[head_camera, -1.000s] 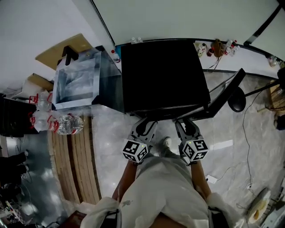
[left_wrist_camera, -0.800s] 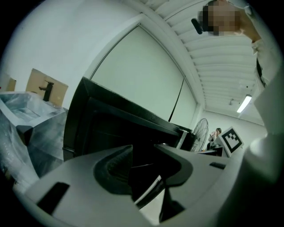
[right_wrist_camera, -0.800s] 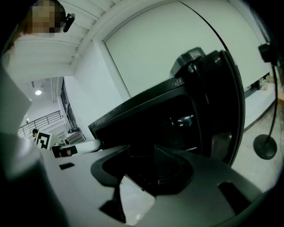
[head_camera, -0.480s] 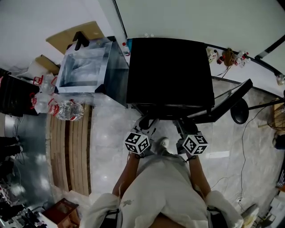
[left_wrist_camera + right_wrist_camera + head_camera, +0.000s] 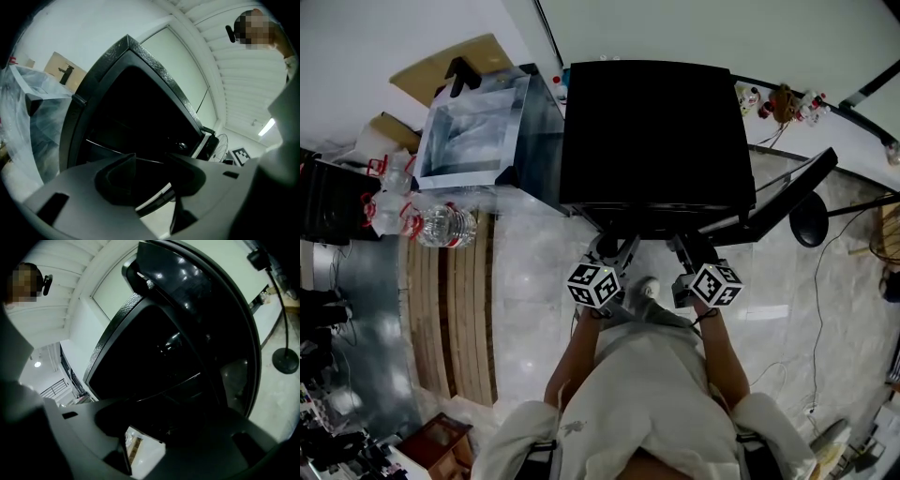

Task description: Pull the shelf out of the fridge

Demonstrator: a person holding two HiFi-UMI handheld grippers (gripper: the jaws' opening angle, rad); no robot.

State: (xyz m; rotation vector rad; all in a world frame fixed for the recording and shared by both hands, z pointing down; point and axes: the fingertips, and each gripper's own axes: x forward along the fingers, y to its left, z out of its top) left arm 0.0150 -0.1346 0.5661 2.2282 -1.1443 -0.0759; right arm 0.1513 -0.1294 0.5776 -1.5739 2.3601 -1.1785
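Observation:
The black fridge (image 5: 652, 131) stands seen from above, its door (image 5: 787, 202) swung open to the right. My left gripper (image 5: 614, 248) and right gripper (image 5: 689, 251) both reach into the fridge's front opening under its top edge. In the left gripper view the left gripper (image 5: 152, 164) has its jaws opening, and the shelf's thin light front edge (image 5: 157, 198) runs across the gap without being pressed. In the right gripper view the right gripper (image 5: 150, 416) also has its jaws opening, apart around a dark slab edge. A shelf line (image 5: 183, 380) glints inside the dark interior.
A clear plastic box (image 5: 473, 136) stands left of the fridge, with water bottles (image 5: 441, 228) and a strip of wooden planks (image 5: 450, 309) nearby. A fan stand (image 5: 809, 220) and cables lie to the right. The person's foot (image 5: 649, 289) is between the grippers.
The head view has shifted. Both grippers sit a little nearer the fridge's front than a second ago, still side by side at its opening.

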